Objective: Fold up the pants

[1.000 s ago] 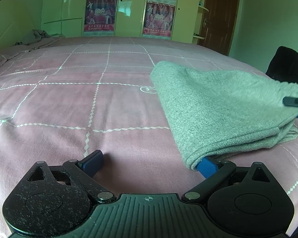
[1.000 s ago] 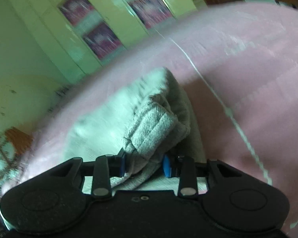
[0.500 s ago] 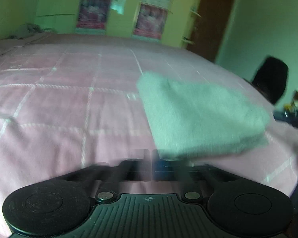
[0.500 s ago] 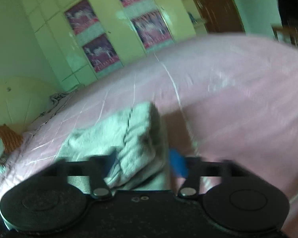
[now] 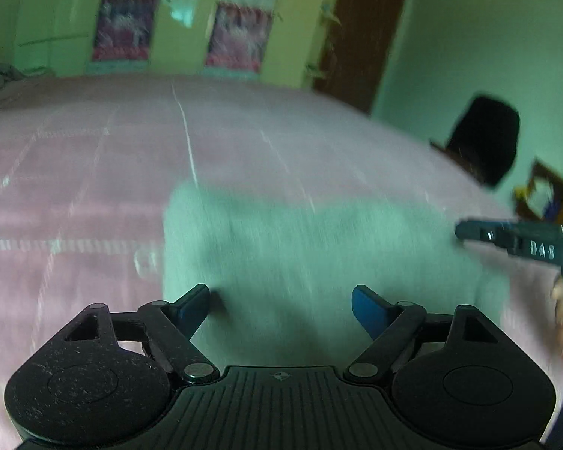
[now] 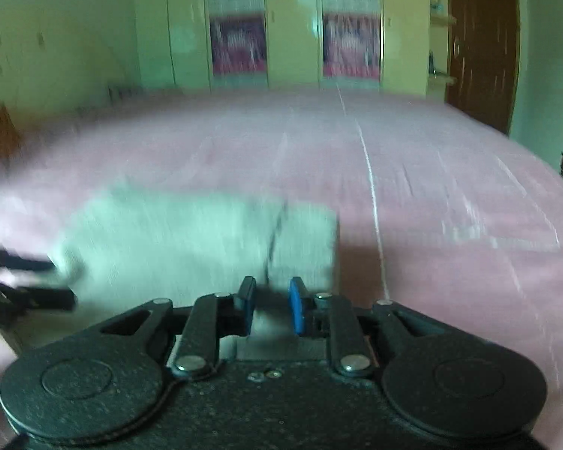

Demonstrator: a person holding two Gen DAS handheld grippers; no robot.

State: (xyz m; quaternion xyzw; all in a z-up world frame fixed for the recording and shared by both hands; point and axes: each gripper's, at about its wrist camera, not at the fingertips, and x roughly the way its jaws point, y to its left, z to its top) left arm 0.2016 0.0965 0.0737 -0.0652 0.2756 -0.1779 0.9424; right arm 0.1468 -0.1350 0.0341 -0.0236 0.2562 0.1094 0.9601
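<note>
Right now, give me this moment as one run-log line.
pants: folded, lying on pink bedspread | left gripper: fingers opening, nothing between | right gripper: narrow gap, empty | both clear of pants

blurred white marks on right gripper — nothing legible

Grey-green knit pants, folded into a compact, roughly rectangular stack, lying flat on a pink bed. A fold seam runs down the stack near its right end in the right wrist view. Motion blur obscures finer detail.
</note>
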